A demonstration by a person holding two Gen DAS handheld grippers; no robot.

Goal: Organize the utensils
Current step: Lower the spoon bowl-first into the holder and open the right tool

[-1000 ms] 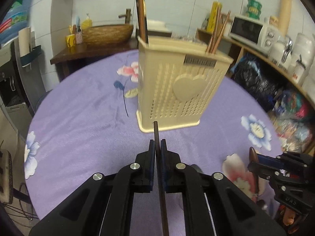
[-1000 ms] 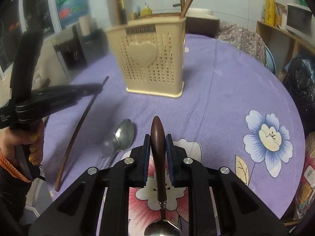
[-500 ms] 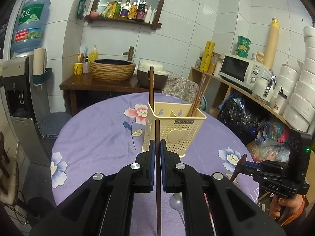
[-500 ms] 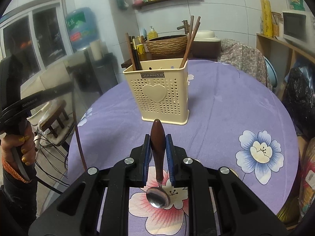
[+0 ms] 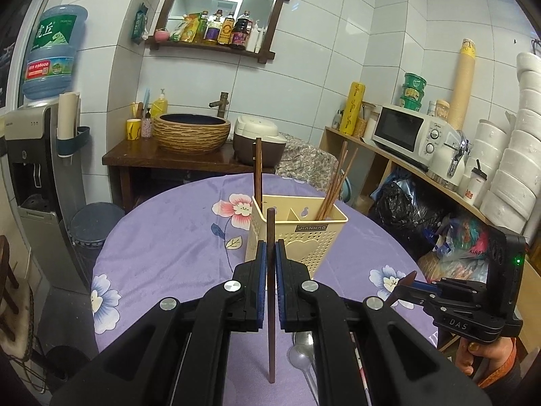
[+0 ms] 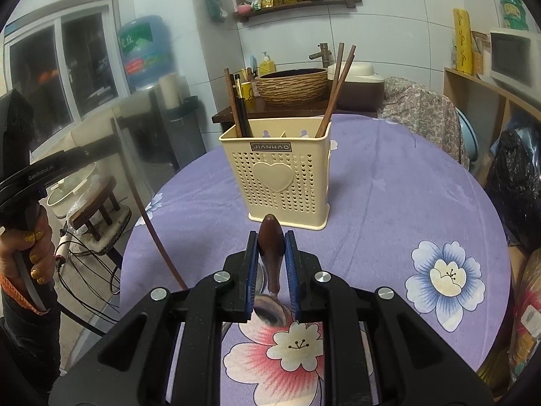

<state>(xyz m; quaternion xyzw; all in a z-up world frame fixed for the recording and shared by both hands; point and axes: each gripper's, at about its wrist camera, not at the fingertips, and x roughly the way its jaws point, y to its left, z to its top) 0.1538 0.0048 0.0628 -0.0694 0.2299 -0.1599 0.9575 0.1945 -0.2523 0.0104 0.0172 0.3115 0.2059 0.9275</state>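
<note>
Right now both tools are loaded: the left gripper [image 5: 270, 264] is clenched on a single dark chopstick [image 5: 270, 304], held upright with its top end poking above the pads and its lower end hanging over the purple flowered tablecloth [image 5: 169, 237], while the right gripper [image 6: 271, 253] is clamped on the brown wooden handle of a spoon [image 6: 270, 257], whose metal bowl hangs down between the arms. The cream utensil holder [image 6: 280, 176] stands on the cloth ahead of both, well apart from either tool; its left compartment already carries dark chopsticks [image 6: 236, 101] and its right one a leaning brown pair [image 6: 334, 91]. At least one more metal spoon [image 5: 301, 355] lies on the cloth under the left tool. The step in hand looks like carrying the held chopstick over to the holder, probably to the left compartment with its likes. To do it well, the stick should stay vertical, its lower tip should clear the rim before any descent, and it should go down into the gap beside the sticks already there, not onto the divider. Letting go only once the tip is well inside should keep it from toppling out. The spoon would suit the middle compartment, which looks free.
</note>
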